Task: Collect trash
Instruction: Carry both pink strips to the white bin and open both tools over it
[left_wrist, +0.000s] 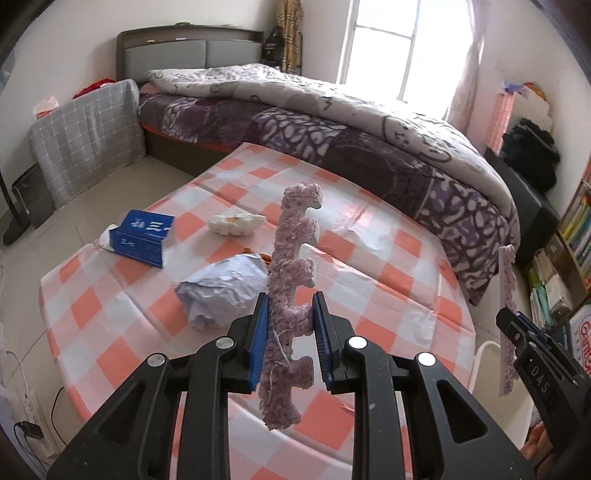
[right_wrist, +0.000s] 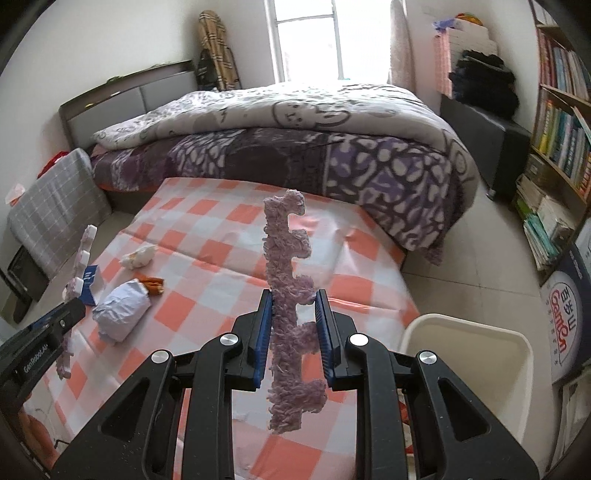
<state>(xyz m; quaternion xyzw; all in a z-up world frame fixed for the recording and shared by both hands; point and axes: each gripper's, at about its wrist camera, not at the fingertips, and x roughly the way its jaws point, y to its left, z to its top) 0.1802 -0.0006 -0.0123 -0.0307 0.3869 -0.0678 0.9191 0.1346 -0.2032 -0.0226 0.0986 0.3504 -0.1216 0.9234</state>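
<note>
Checked table (left_wrist: 369, 258) near the bed (left_wrist: 369, 147), both grippers' jaws clamped on fuzzy purple strips (left_wrist: 291, 280).

The crumpled paper ball (left_wrist: 221, 291) has its near edge tucked behind the left gripper (left_wrist: 290, 325) and the fuzzy purple strip (left_wrist: 291, 266) it's clamped on. An orange wrapper (left_wrist: 263, 257) barely peeks out from behind that ball, can't tell what it is. Lettering on the blue box (left_wrist: 144, 236) is too smeared to read. In the right view, the white bin (right_wrist: 469, 365) is partly covered by the right gripper (right_wrist: 293, 325), and its inside doesn't show.
</note>
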